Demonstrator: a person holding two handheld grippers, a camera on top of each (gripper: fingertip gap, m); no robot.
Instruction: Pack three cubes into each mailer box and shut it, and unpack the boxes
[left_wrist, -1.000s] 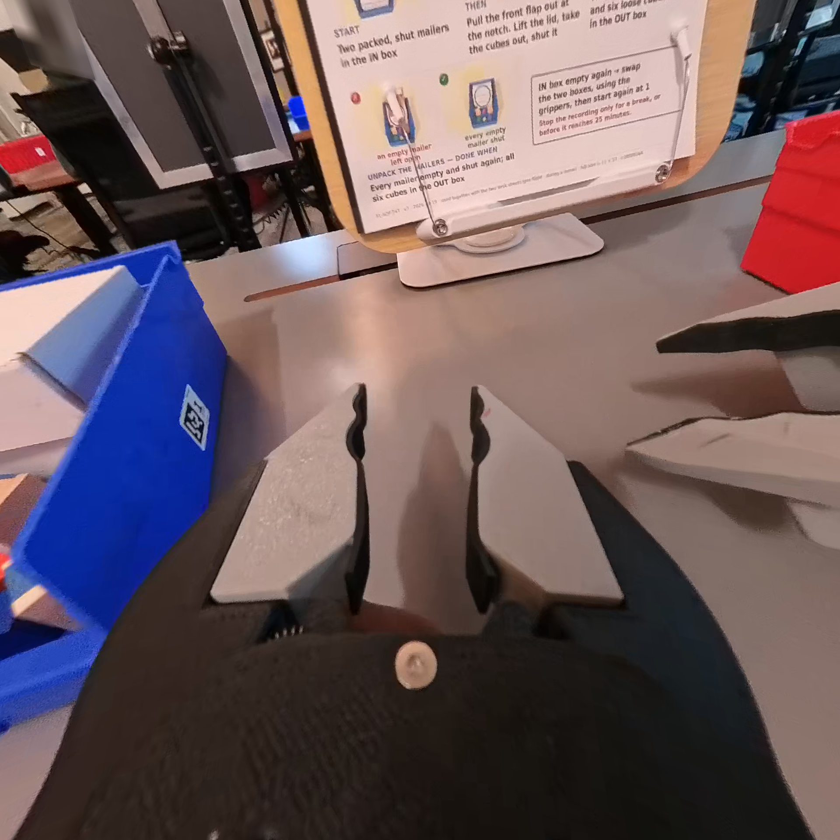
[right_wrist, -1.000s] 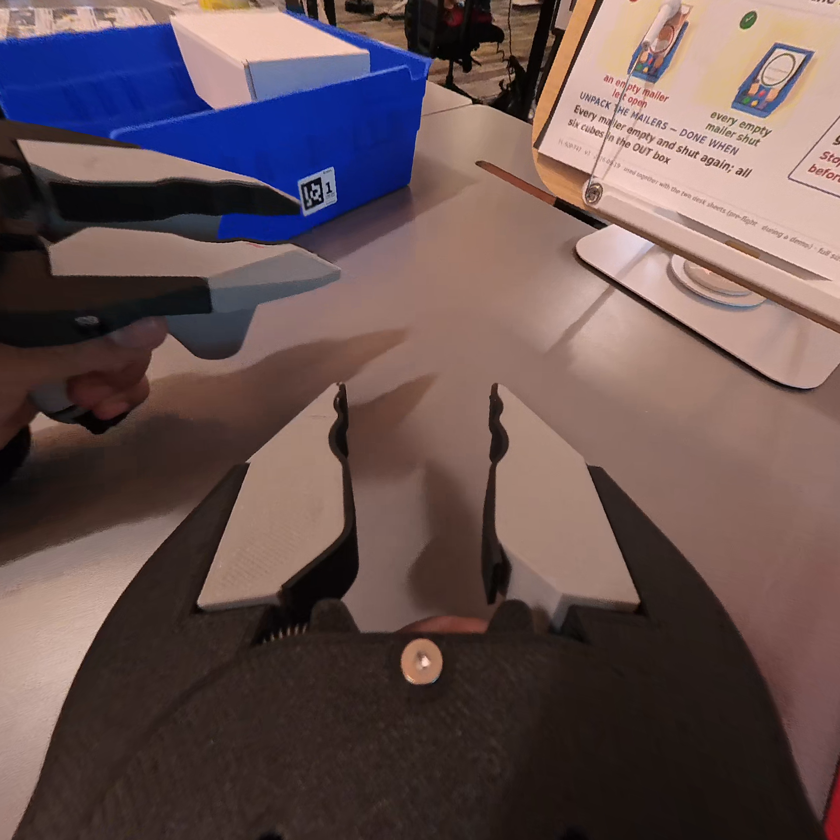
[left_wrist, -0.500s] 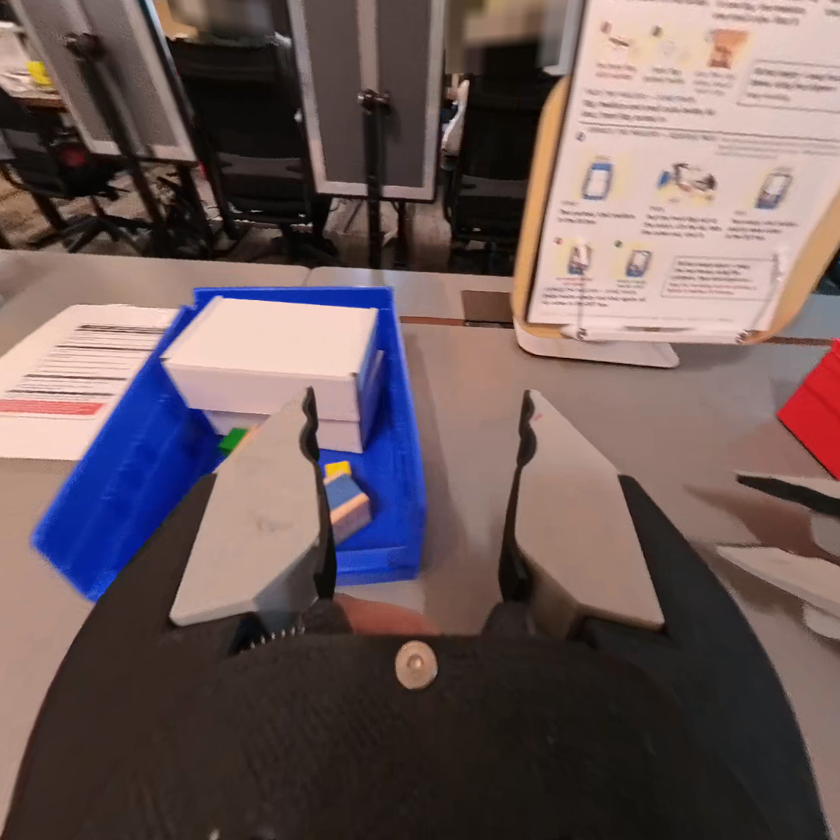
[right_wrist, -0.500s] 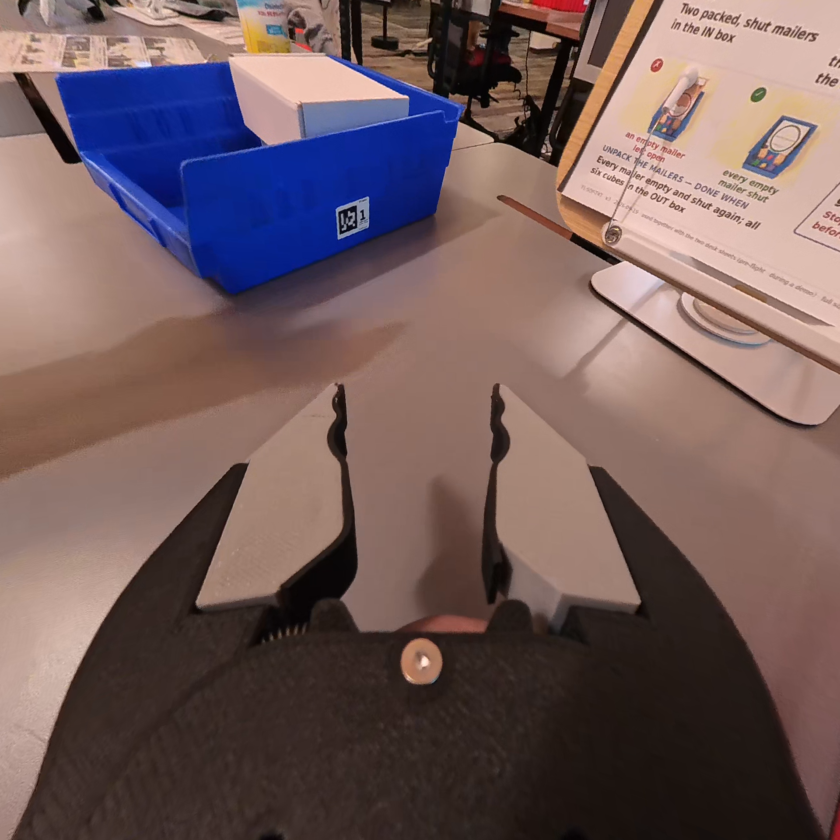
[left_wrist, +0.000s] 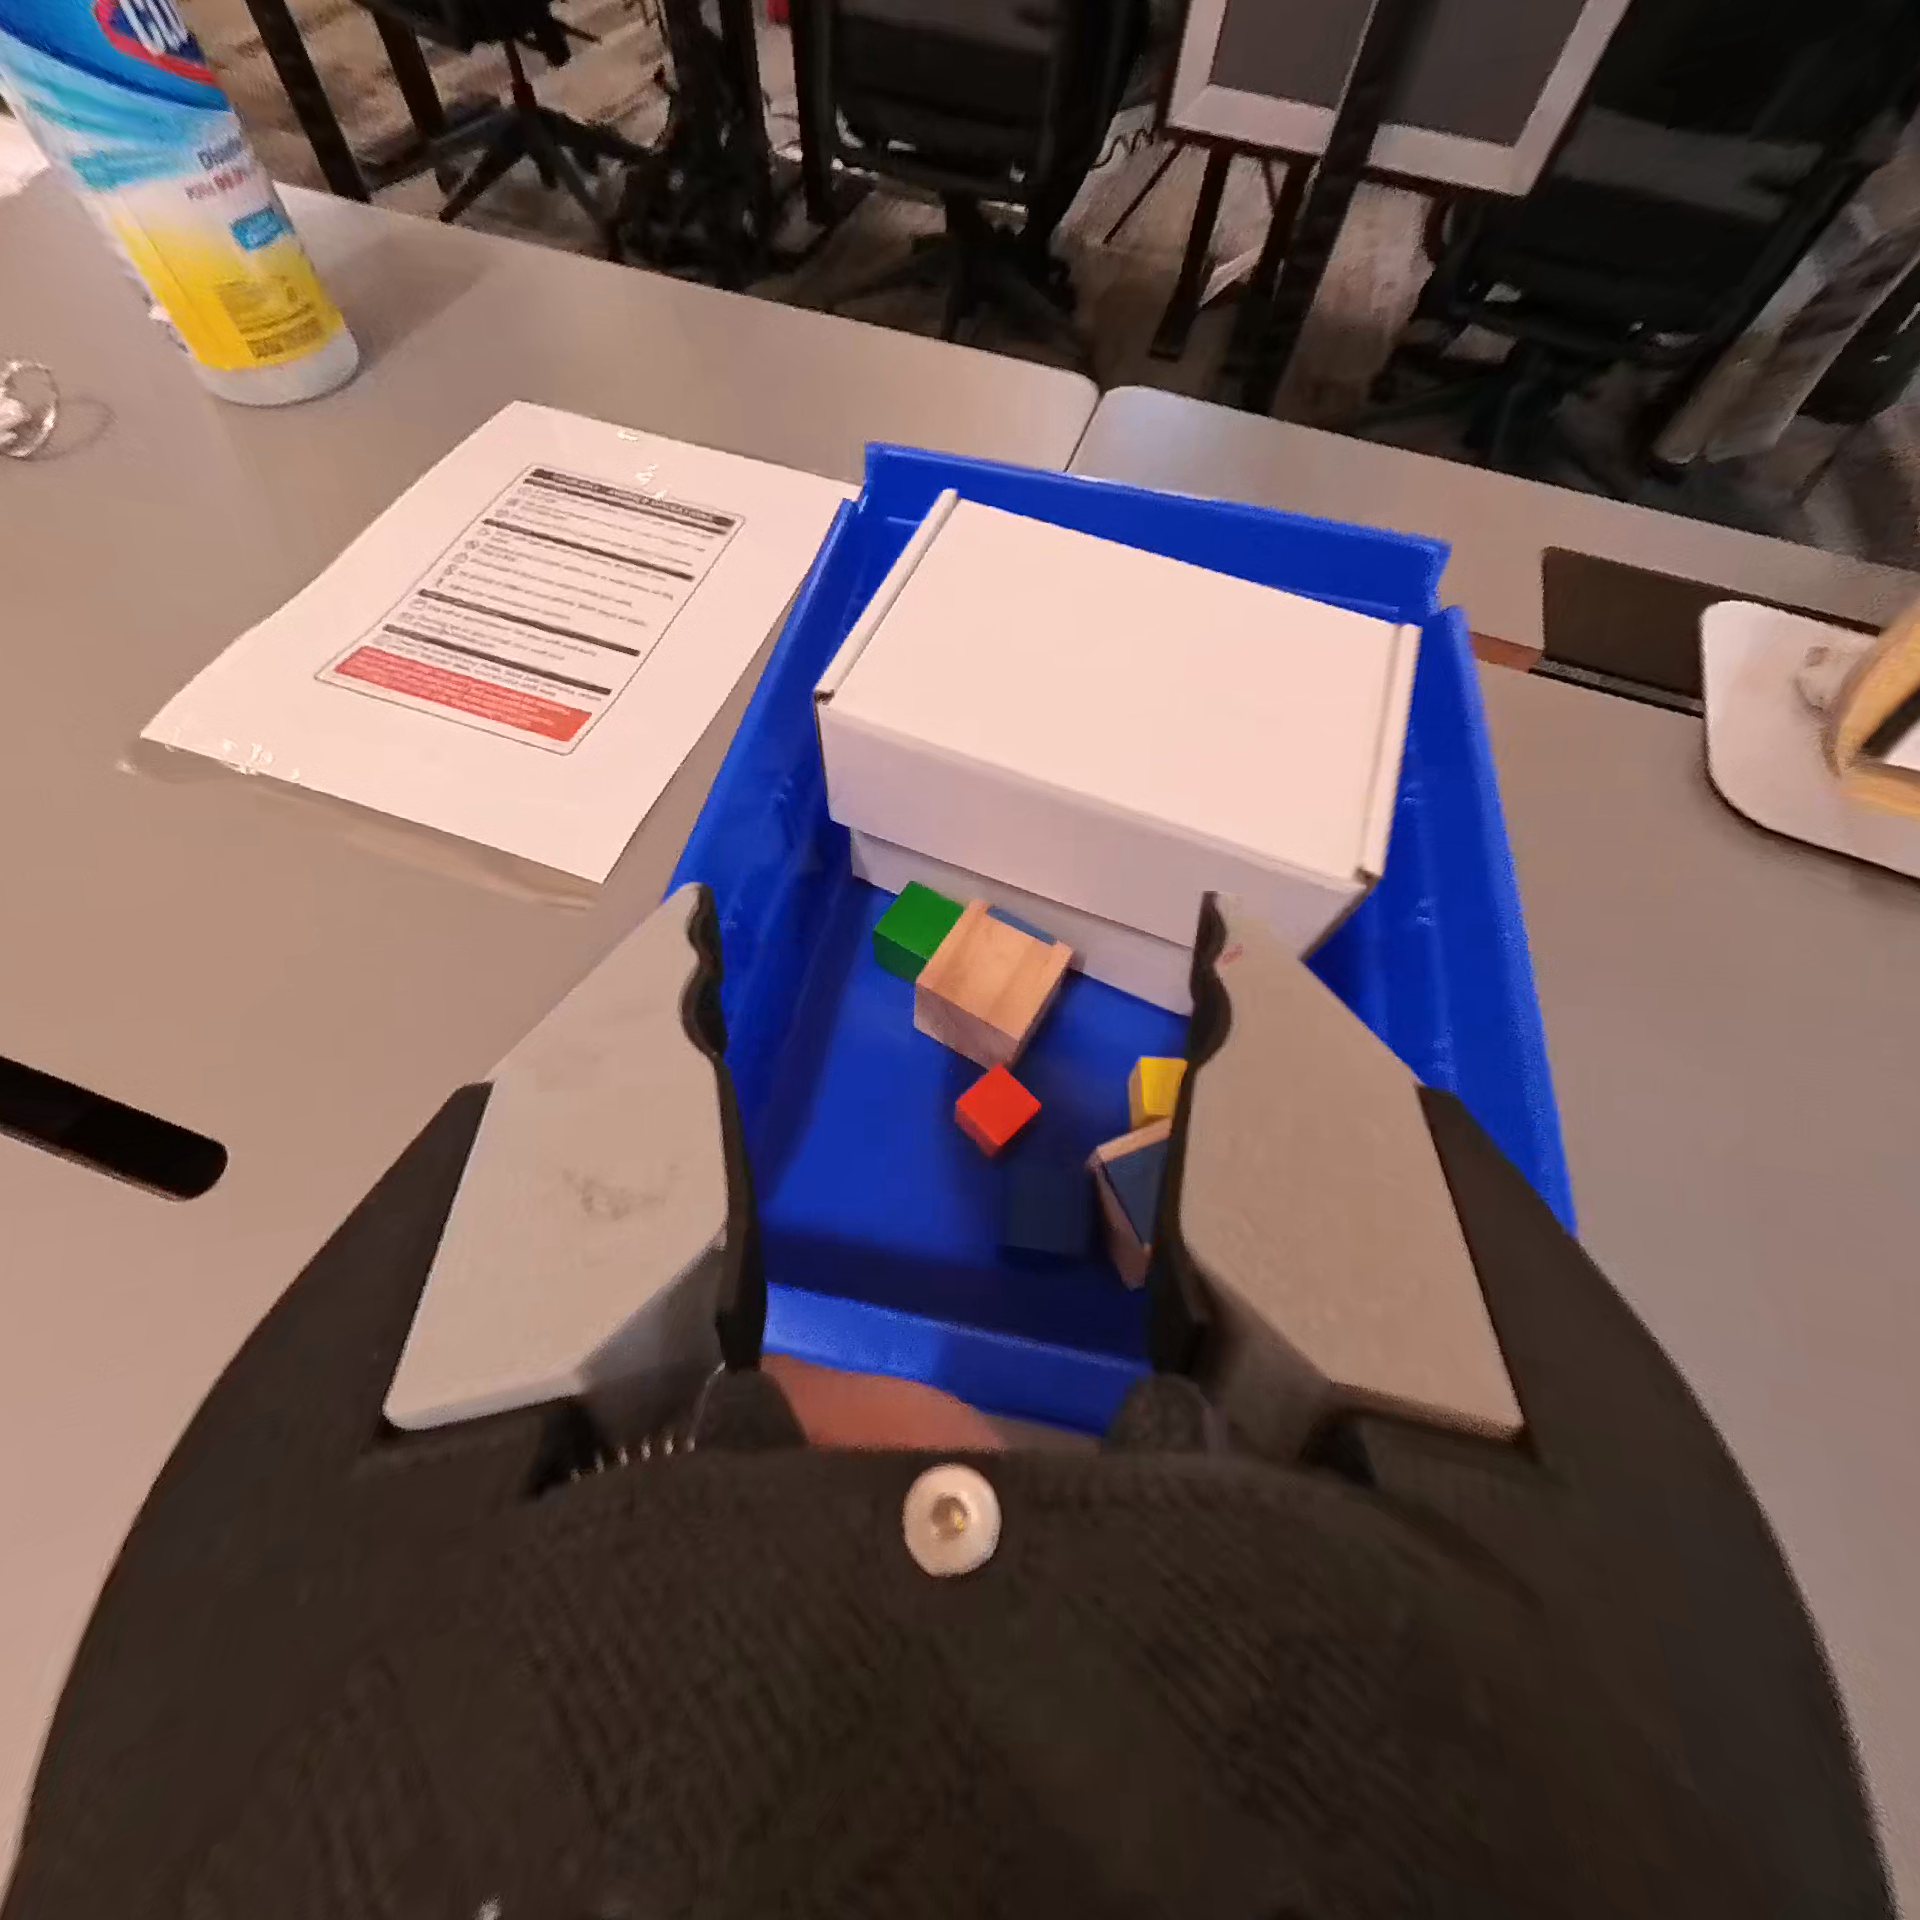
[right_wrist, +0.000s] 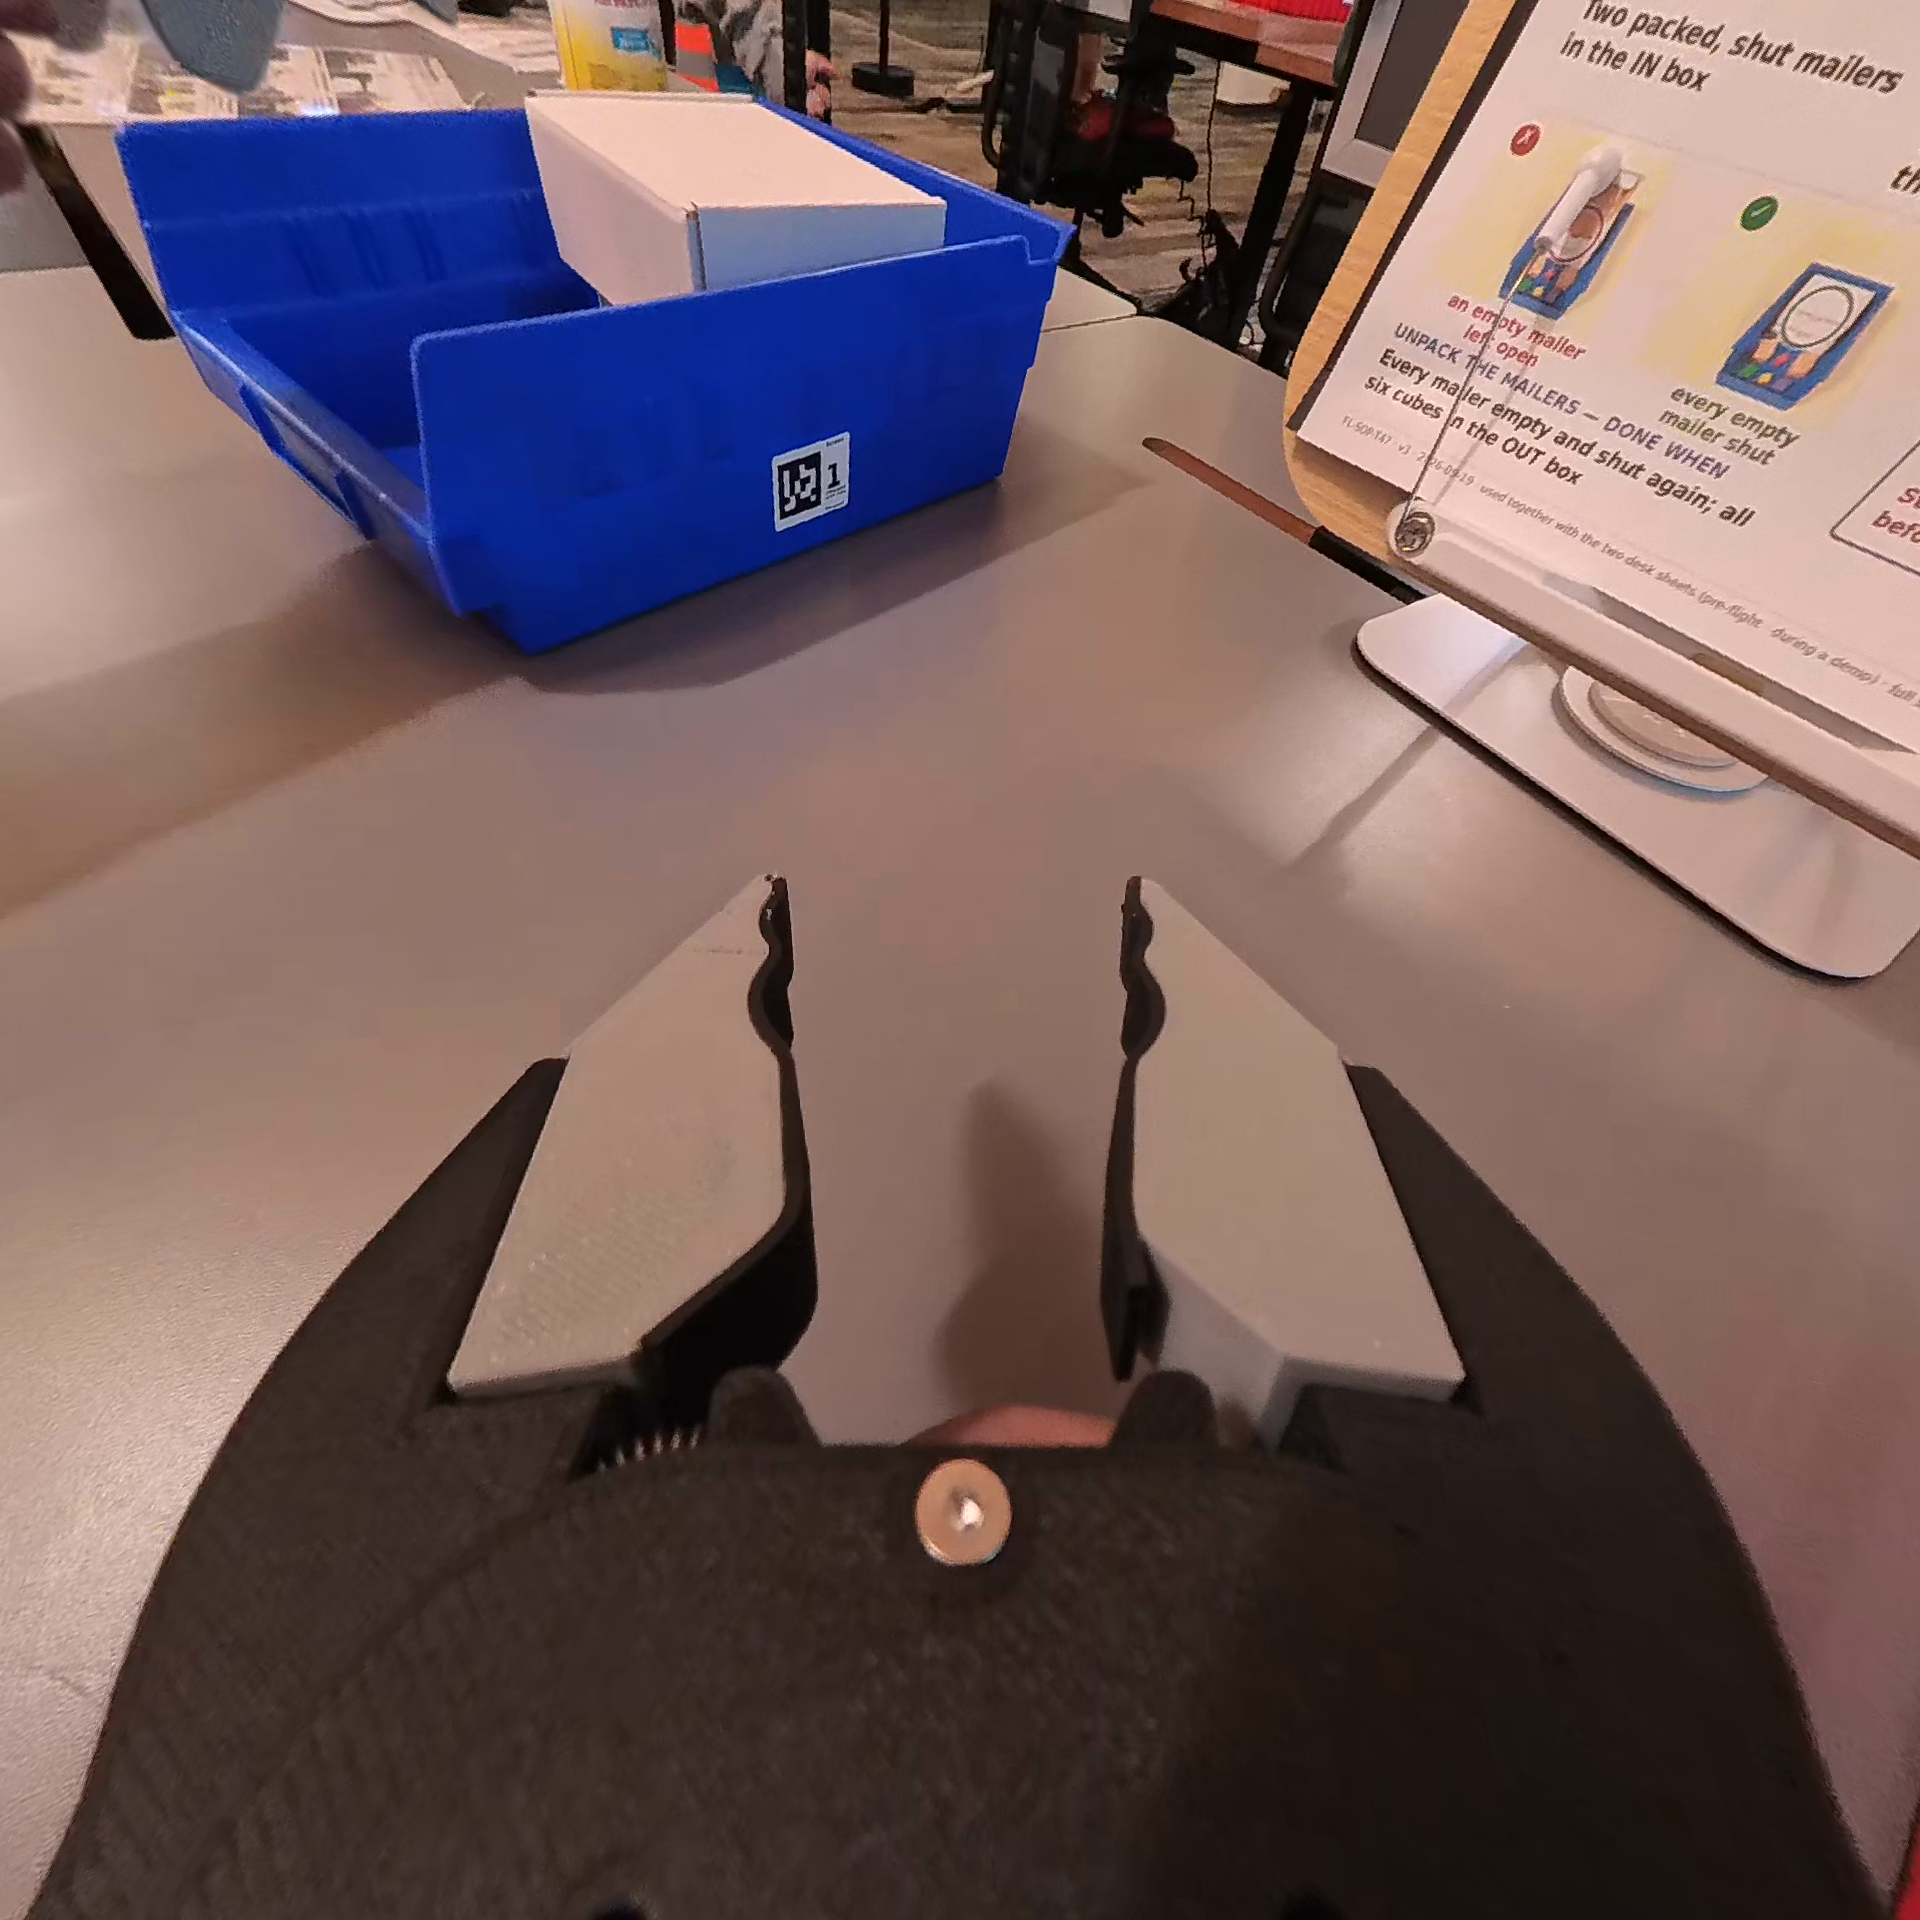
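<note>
**Both hand-held grippers open, empty, near the blue bin**

The blue bin (left_wrist: 1455, 935) bore a small black-and-white coded sticker (right_wrist: 810, 481) on its outer wall. Left of the bin lay a printed sheet (left_wrist: 499, 634) with a red band, and beyond that a wipes canister (left_wrist: 197, 218) with a printed label. Right of the bin stood an illustrated instruction board (right_wrist: 1662, 312).

The left hand-held gripper (left_wrist: 951, 925) hovered over the bin's near end, jaws wide, holding nothing. The right hand-held gripper (right_wrist: 951, 894) hung above bare grey tabletop (right_wrist: 935, 727) short of the bin, moderately open, empty.

Inside the bin, two white mailer boxes (left_wrist: 1112, 686) sat stacked and shut at the far end; loose cubes (left_wrist: 992, 997) lay before them. Chairs and stands stood behind the bin.
</note>
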